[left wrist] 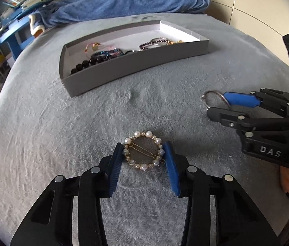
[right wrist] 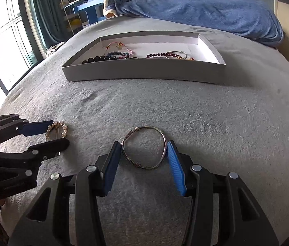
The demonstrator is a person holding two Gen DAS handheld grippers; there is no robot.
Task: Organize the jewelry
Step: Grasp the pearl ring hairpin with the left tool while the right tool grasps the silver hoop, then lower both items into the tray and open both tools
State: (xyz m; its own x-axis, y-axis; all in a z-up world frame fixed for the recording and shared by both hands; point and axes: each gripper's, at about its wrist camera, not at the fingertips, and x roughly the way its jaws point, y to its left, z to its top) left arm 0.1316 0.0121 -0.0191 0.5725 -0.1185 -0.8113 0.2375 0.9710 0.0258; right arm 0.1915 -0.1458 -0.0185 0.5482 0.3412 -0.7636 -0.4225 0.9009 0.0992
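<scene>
Left tongs (left wrist: pixel 143 153) clamp a pearl ring (left wrist: pixel 143 150) and right tongs (right wrist: pixel 143 152) a bangle (right wrist: pixel 143 153) on the bed, apparently bound for the tray (right wrist: pixel 144 72) ahead.

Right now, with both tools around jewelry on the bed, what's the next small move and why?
Probably lift both pieces straight up. The left tool has its pads against the pearl ring hair clip, the right tool pinches the silver wire bangle, both still lie on the grey blanket, and the grey box sits ahead.

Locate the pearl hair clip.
The pearl hair clip lies on the grey blanket between the left gripper's blue pads, in front of the box.
</scene>
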